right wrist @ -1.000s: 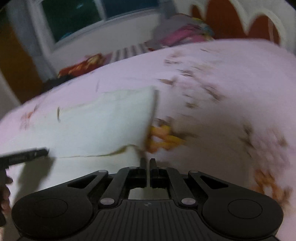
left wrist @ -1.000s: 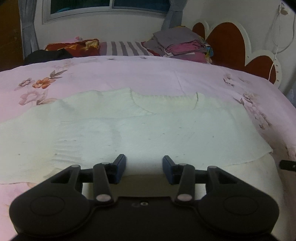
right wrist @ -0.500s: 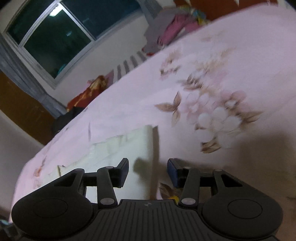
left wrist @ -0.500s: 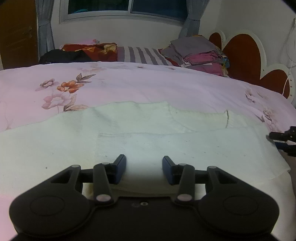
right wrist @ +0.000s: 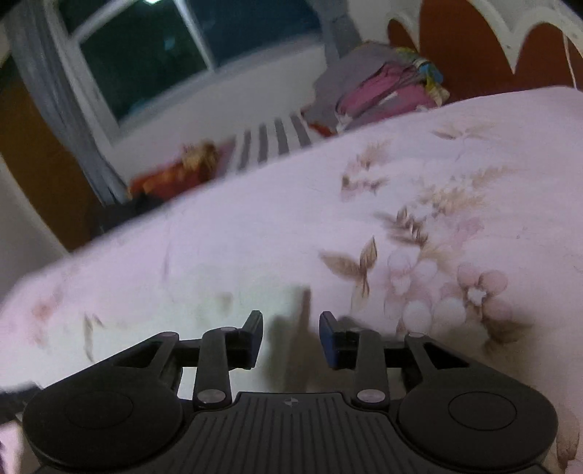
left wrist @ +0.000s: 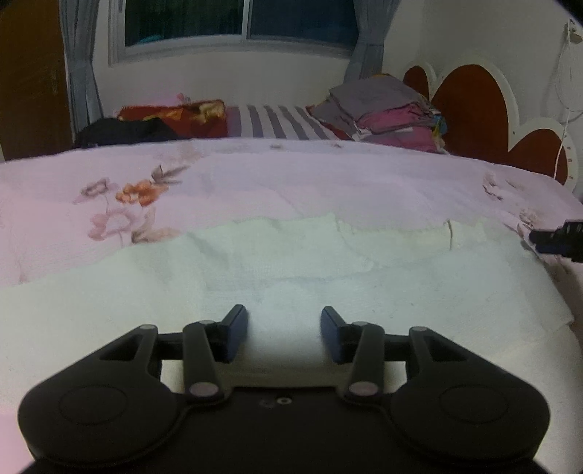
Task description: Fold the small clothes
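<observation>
I had the left claw point(left wrist: 284, 333) low in the frame with its fingers spread apart and nothing between them, poised over the cream garment point(left wrist: 328, 277). That garment lay flat across the middle of the left wrist view on the pink floral bedspread point(left wrist: 255, 175), its neckline toward the far side and one side already folded in over the body. At the right edge of that frame the tip of the right claw point(left wrist: 557, 240) poked in, just beside the garment's right edge.

In the right wrist view, which was blurred, the right claw point(right wrist: 290, 337) sat at bottom centre, its fingers also apart and empty. A pale corner of the cream garment point(right wrist: 255, 310) showed just ahead of the fingers and to the lower left; the bedspread point(right wrist: 455, 204) filled the right half with its brown and pink flower print.

Around the work, I saw a stack of folded clothes point(left wrist: 386, 113) in grey and magenta at upper right of the left view, against a red and white scalloped headboard point(left wrist: 473, 109). A striped pillow point(left wrist: 277, 122) lay at upper centre, a red patterned cloth point(left wrist: 175, 116) and a dark heap point(left wrist: 124, 133) to its left. A window point(left wrist: 237, 18) with grey curtains point(left wrist: 78, 69) ran along the top, and a white cord point(left wrist: 563, 109) hung down the wall at far right. Nothing lay on top of the garment. I could read no writing or labels; only a small round mark on the right claw's body point(right wrist: 290, 402).
</observation>
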### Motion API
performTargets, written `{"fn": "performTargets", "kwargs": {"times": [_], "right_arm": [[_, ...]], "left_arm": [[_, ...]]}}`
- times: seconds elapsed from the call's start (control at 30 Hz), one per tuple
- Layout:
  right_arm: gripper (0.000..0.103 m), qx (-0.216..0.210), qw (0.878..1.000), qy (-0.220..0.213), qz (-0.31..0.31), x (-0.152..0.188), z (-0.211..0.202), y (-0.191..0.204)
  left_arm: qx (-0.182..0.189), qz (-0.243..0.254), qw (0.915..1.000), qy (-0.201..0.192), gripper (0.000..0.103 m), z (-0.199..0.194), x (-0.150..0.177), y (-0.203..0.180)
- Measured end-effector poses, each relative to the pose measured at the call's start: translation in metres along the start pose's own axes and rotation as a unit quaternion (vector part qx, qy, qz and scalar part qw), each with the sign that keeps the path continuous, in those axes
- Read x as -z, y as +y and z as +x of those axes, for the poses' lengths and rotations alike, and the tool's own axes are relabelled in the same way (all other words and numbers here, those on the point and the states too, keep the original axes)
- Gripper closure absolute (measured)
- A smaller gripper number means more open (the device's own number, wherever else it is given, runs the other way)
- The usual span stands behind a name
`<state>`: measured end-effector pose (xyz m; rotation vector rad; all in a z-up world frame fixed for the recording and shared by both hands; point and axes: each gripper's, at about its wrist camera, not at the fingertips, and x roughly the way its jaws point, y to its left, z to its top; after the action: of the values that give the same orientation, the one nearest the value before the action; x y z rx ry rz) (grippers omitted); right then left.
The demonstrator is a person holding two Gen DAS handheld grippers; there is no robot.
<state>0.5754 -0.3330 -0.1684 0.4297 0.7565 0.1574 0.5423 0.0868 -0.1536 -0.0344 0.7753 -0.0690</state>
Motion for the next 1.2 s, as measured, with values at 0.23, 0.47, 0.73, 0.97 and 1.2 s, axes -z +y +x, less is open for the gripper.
{"fn": "performTargets", "kwargs": {"times": [0.23,0.47,0.73,0.97,1.2], "right_arm": [[0.07,0.014,0.998,0.061,0.025,-0.024,0.043,0.002],[0.098,-0.053,0.998,-0.022,-0.009,-0.026,0.024,0.01],[0.067,0.04,0.994,-0.033,-0.093,-0.01,0.002,0.043],[0.077,-0.074,0.965,0.079,-0.239,0.052,0.028,0.123],[0.103,0.046,0.993,0.068,-0.086,0.002,0.019,0.027]], "left_arm": [[0.001,-0.006,0.9998,0.018,0.058,0.011,0.0,0.003],[0.001,-0.007,0.9999,0.01,0.057,0.012,0.003,0.007],[-0.004,0.023,0.9994,-0.024,0.056,-0.003,-0.003,-0.012],[0.015,0.053,0.9985,0.002,0.054,0.017,-0.008,-0.046],[-0.047,0.019,0.9986,0.016,0.057,0.002,-0.002,0.005]]}}
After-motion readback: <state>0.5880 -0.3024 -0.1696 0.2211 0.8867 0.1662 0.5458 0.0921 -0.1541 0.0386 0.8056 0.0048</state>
